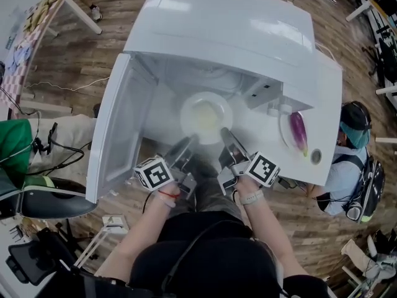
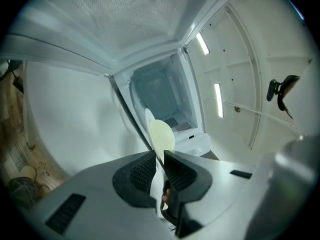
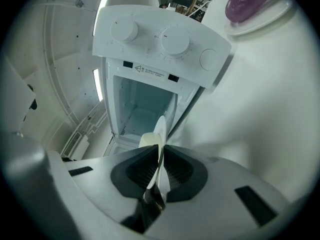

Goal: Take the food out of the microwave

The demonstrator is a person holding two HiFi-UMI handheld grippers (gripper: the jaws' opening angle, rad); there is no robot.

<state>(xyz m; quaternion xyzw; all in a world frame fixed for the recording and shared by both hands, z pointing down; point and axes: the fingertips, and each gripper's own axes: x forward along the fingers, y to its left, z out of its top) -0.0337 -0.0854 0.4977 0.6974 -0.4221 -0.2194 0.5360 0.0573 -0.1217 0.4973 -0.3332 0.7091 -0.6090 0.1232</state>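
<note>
Wooden floor (image 1: 80, 67) runs round a white table (image 1: 329, 98) that carries the microwave (image 1: 223, 23), whose door (image 1: 121, 129) hangs wide open to the left in the head view. That leaves the front free for both arms to come in side by side.

The task's thing is a white plate (image 1: 206, 113) with a pale yellow food (image 1: 205, 118) spread on it. It sits level just in front of the microwave's opening, over the table and between the open door and the control panel. In the right gripper view the cavity (image 3: 145, 104) behind the plate looks bare, so I judge the plate is already clear of the oven or nearly so.

Both claws are closed on the plate's near rim. The left claw (image 1: 186, 146) pinches it at the near-left and the right claw (image 1: 228, 143) at the near-right. Each gripper view shows the thin rim edge-on between ribbed pads that press on it from both sides. The 2 grips are set apart, probably because 1 pinch on the rim would let the plate tip or swing, and the soft food could slide if it tilted.

Over at the right of the table a 2nd plate (image 1: 299, 132) holds a purple eggplant, well apart from the carried one. It leaves bare table near the front edge where the plate could be set down.
</note>
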